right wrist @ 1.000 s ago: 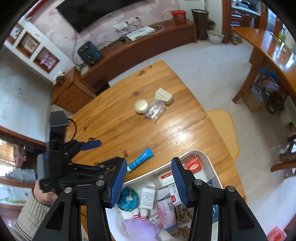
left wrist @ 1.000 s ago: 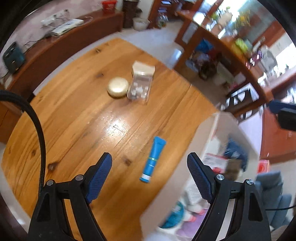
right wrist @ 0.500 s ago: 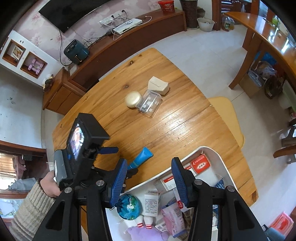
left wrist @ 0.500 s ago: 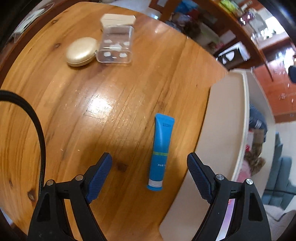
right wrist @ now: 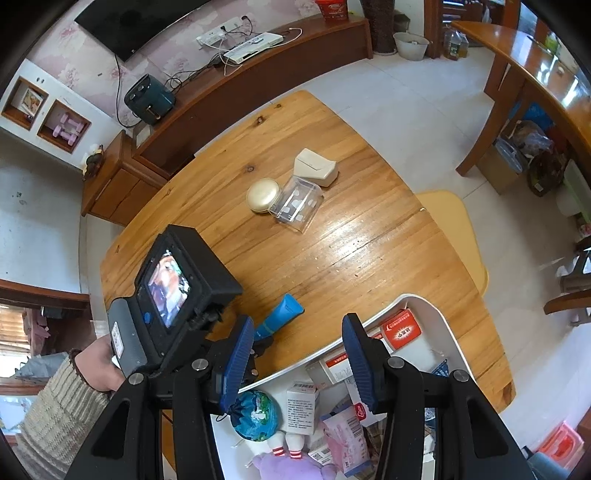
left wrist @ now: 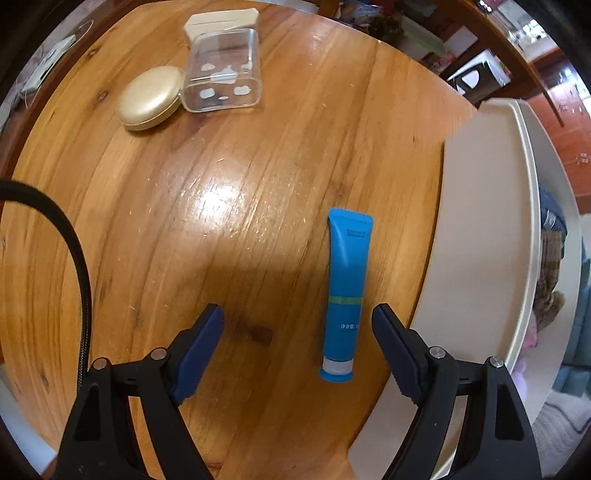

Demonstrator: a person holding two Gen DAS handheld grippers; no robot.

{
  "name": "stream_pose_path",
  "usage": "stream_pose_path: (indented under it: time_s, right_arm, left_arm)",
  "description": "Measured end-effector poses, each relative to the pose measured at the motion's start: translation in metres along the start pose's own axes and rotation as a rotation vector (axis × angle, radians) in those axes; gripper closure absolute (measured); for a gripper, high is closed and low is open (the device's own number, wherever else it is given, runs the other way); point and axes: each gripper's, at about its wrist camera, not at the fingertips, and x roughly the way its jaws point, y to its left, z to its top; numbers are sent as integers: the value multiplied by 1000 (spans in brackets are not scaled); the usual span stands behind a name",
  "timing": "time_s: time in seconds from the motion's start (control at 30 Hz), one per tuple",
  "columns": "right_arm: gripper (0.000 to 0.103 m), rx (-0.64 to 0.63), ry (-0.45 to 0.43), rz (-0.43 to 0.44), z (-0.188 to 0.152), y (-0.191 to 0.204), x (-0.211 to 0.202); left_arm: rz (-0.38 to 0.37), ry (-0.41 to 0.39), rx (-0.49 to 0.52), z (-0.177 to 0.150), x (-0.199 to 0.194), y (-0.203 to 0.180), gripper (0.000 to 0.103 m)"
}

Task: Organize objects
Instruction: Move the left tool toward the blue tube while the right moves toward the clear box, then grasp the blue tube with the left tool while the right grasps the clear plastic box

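A blue tube point(left wrist: 347, 291) lies on the wooden table point(left wrist: 184, 229), cap toward me, close to the white bin point(left wrist: 480, 240). My left gripper point(left wrist: 297, 343) is open just above the table, its fingers straddling the tube's cap end without touching it. The right wrist view shows the same tube point(right wrist: 282, 315) partly hidden behind the left gripper's body. My right gripper point(right wrist: 297, 363) hangs open and empty over the white bin point(right wrist: 447, 328), which holds boxes, a globe ball and a plush toy.
A gold round case point(left wrist: 151, 98), a clear plastic box point(left wrist: 223, 72) and a cream box point(left wrist: 221, 24) sit together at the far side of the table. A yellow stool point(right wrist: 454, 225) stands beside the table. A sleeved hand point(right wrist: 96, 373) holds the left gripper.
My left gripper has dropped lower and closer to the blue tube, which now lies between its fingers. The right gripper has stayed over the bin.
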Motion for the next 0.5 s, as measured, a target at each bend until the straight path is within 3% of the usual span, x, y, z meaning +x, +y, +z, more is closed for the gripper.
stream_pose_path:
  time_s: [0.13,0.27,0.33,0.5]
  right_arm:
    - [52,-7,-2,-14,3,2,2]
    - [52,-8,-1,-17,5,2,3]
    - [52,-10,-3,-24,6,2,4]
    - [52,12,10,-15,14,-1,17]
  left_arm:
    - [48,3,46,-1,1,-9,19]
    - [175,1,134,-5,7,-27,18]
    - [171,-6,118,-7,6,-27,20]
    - [170,-57,72,-23,-4,-25,40]
